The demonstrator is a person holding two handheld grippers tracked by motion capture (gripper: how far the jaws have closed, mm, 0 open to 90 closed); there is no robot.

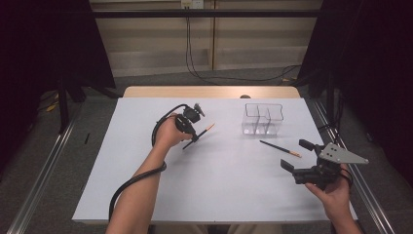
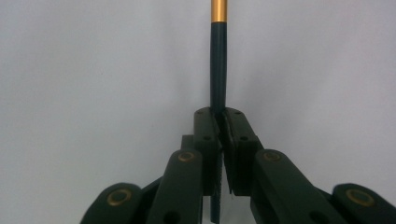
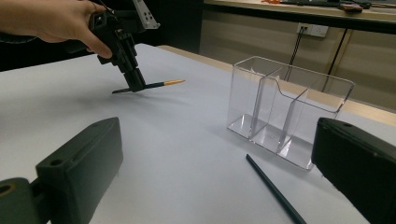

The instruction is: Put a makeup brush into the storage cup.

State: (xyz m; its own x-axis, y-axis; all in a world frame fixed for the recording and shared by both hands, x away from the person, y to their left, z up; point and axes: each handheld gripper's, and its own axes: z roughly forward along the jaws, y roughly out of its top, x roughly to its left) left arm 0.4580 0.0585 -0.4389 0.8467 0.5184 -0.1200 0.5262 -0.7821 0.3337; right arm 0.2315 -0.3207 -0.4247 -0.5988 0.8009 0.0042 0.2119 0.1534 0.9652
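1. High view: a white sheet (image 1: 214,190) covers the table; a strip of tan tabletop (image 1: 209,91) shows along the far edge. Grey floor lies beyond, with black cables (image 1: 229,78) trailing across it to a pale wall, and dark curtains hang at far left and far right.
2. Metal rails (image 1: 41,170) run along the floor on both sides of the table.
3. Left gripper (image 1: 194,136): held left of centre on the sheet, jaws pressed together on a dark pencil with a gold band (image 2: 217,60). The left gripper view shows the shaft pinched between the pads, its gold end pointing away. In the right gripper view the pencil is roughly level just above the sheet; whether it touches, I cannot tell.
4. Right gripper (image 1: 298,154): near the near right corner of the sheet, jaws spread wide, nothing between them.
5. A clear divided container (image 1: 263,119) stands upright toward the far right, well inside the sheet's edge.
6. A second dark pencil (image 1: 280,148) lies flat just near of the container, apart from it, between it and the right gripper.
7. The middle and near left of the sheet are bare.
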